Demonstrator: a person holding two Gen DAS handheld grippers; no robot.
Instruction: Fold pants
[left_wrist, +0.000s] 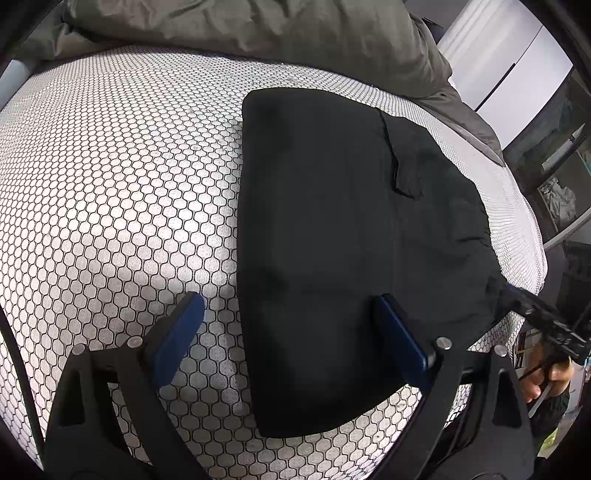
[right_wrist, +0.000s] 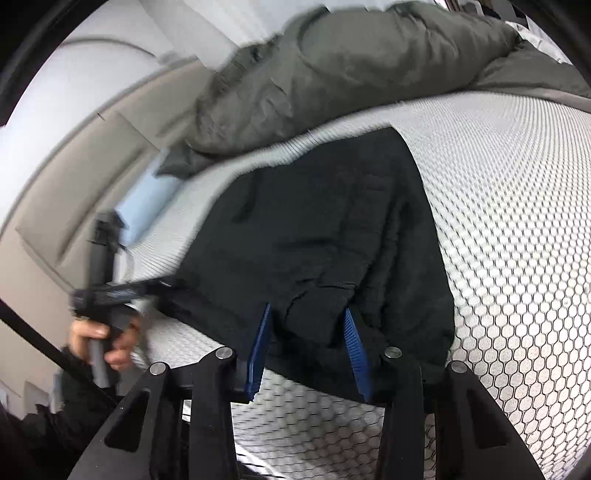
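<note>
- The pants (left_wrist: 351, 240) lie folded into a compact black block on the honeycomb-patterned mattress (left_wrist: 110, 184), close to its right edge, with the grey duvet (left_wrist: 258, 29) bunched along the far edge.
- The left gripper (left_wrist: 290, 332) stands wide, one blue pad on bare mattress and one over the cloth, holding nothing (likely placed to steady or smooth the fold).
- The right gripper (right_wrist: 308, 345) sits at the near hem; cloth bunches between its pads, though blur leaves an actual pinch uncertain.
</note>
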